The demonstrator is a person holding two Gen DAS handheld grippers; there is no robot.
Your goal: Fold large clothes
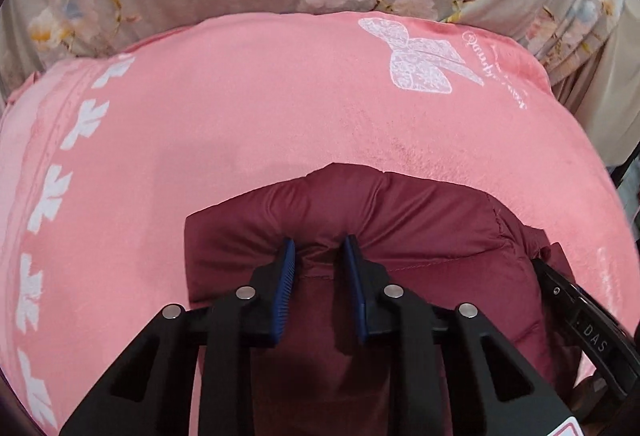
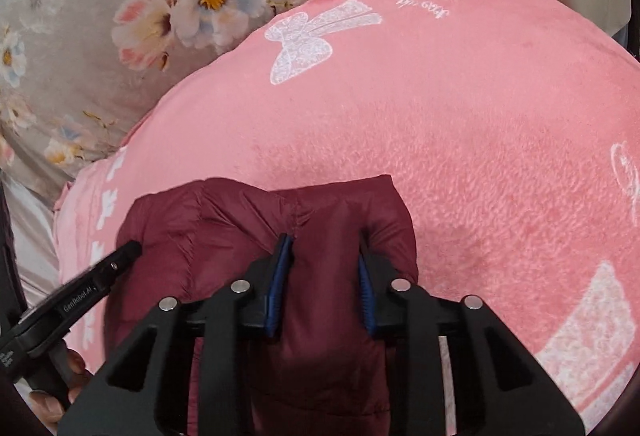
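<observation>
Maroon puffer garment (image 1: 360, 211) pinched by left gripper (image 1: 320, 248) and right gripper (image 2: 326, 248), both clamped on folded edge above pink blanket (image 1: 240, 95). Keep grippers level; lower edge evenly.

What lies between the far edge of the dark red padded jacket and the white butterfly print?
Only bare pink blanket lies between the dark red padded jacket and the white butterfly print. Both wrist views show this stretch with nothing on it.

Two close wrist views, angled steeply downward.
The puffy maroon quilted garment (image 1: 360, 220) on the pink plush blanket (image 1: 240, 115) is shared by both; the grey floral sheet (image 2: 80, 15) is seen beyond.
</observation>
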